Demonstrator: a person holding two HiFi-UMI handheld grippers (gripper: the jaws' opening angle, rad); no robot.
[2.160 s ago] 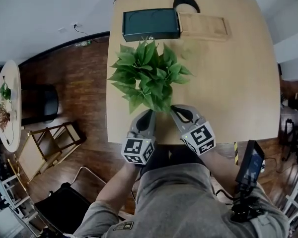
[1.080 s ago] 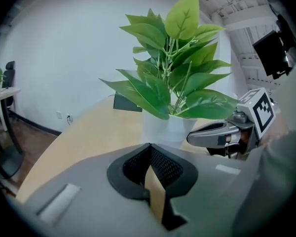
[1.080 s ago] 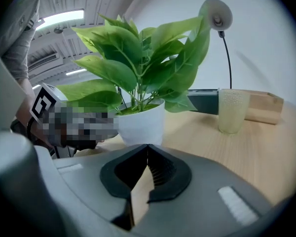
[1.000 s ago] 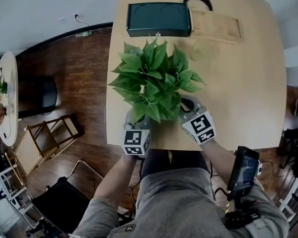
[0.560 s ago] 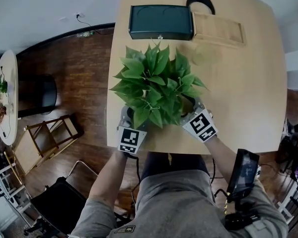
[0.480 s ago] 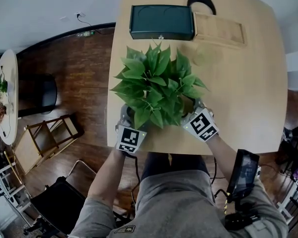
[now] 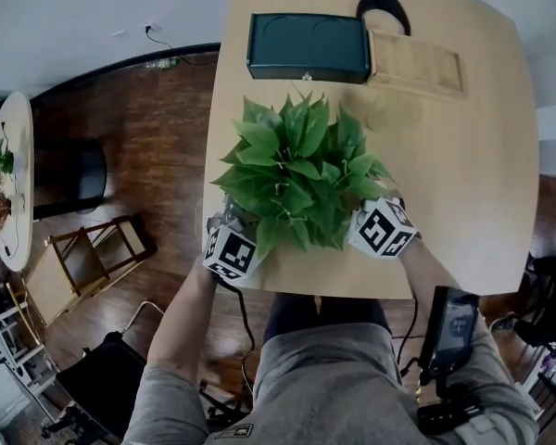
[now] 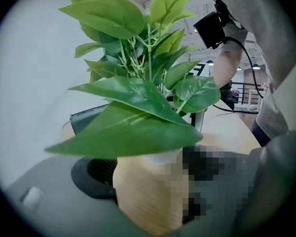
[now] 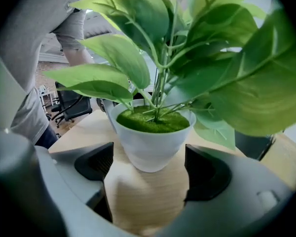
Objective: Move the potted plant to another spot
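— Starting at the left: a left gripper [image 8: 149, 194] with jaws just swung wide apart. Gripping nothing. Only bare table [image 7: 463, 156] between the pads, with the white pot [image 8: 162, 157] just past them under a big leaf.

— And in the middle?

— The plant [image 7: 301, 174], upright on the table near the front edge, towards the left side. Hiding both grippers' tips under its leaves in the head view. Behind it, well apart, a dark box [image 7: 308, 47], then a wooden tray [image 7: 417, 63] just to the right of that.

— Touching either gripper?

— Hard to tell on the left, through leaf and blur. On the right, no: a right gripper [image 9: 148, 181] likewise just opened to full spread, with a dark pad close on each side of the pot's foot, not pressing on it. Holding nothing. Green filling up to the pot's rim, with stems rising straight out of it.
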